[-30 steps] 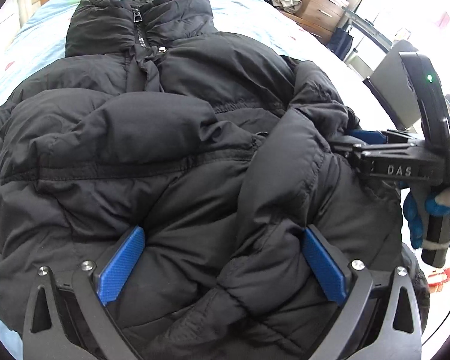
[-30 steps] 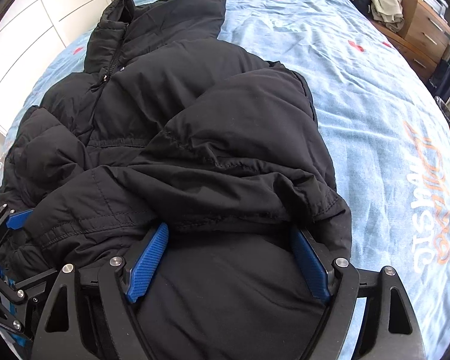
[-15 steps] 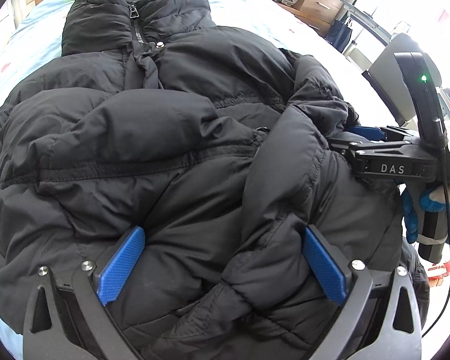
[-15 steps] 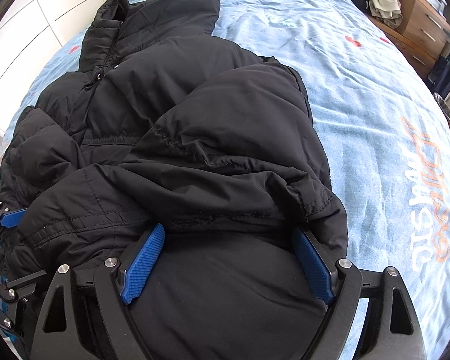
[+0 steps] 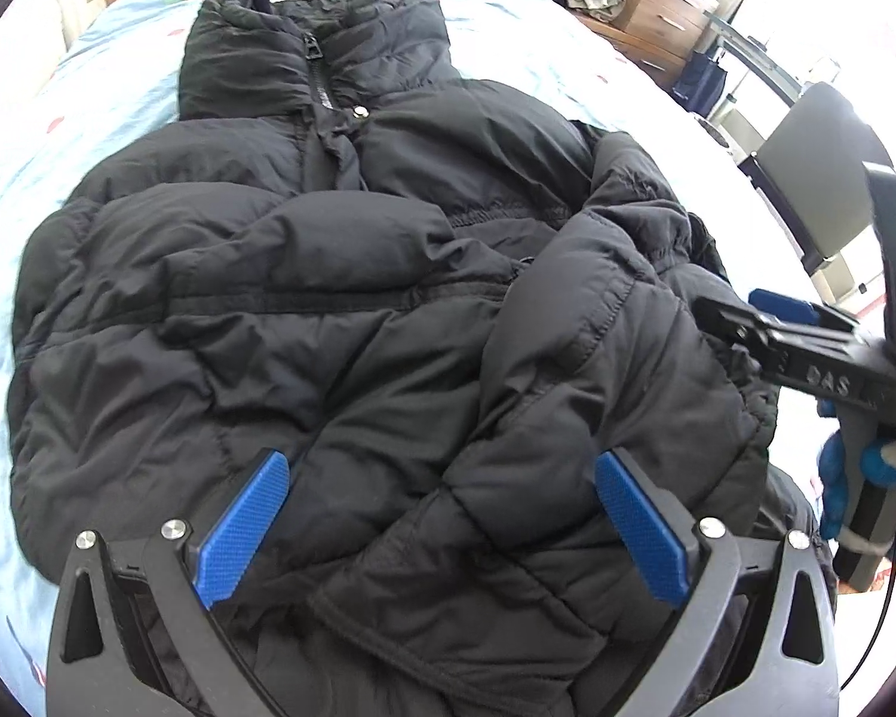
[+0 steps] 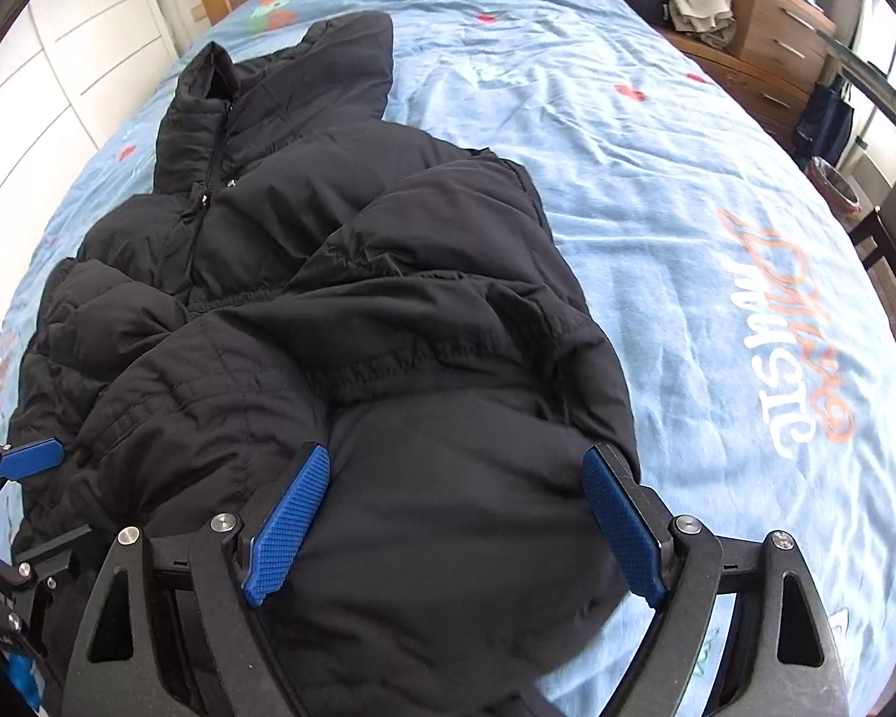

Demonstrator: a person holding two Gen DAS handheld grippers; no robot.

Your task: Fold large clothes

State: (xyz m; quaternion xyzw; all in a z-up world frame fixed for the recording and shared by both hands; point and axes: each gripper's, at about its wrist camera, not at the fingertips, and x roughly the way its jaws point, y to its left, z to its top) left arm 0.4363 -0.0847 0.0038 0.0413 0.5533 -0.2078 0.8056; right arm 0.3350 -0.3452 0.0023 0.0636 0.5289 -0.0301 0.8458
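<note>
Lying on the bed [image 6: 717, 191], the black puffer jacket [image 5: 328, 310] runs lengthwise away from both tools, collar far, hem near. The left gripper [image 5: 442, 529] and right gripper [image 6: 457, 520] stand wide, each with padded hem fabric bulging between its pads; a firm grip cannot be told. "DAS" is readable on the right tool, "Music" on the sheet.
</note>
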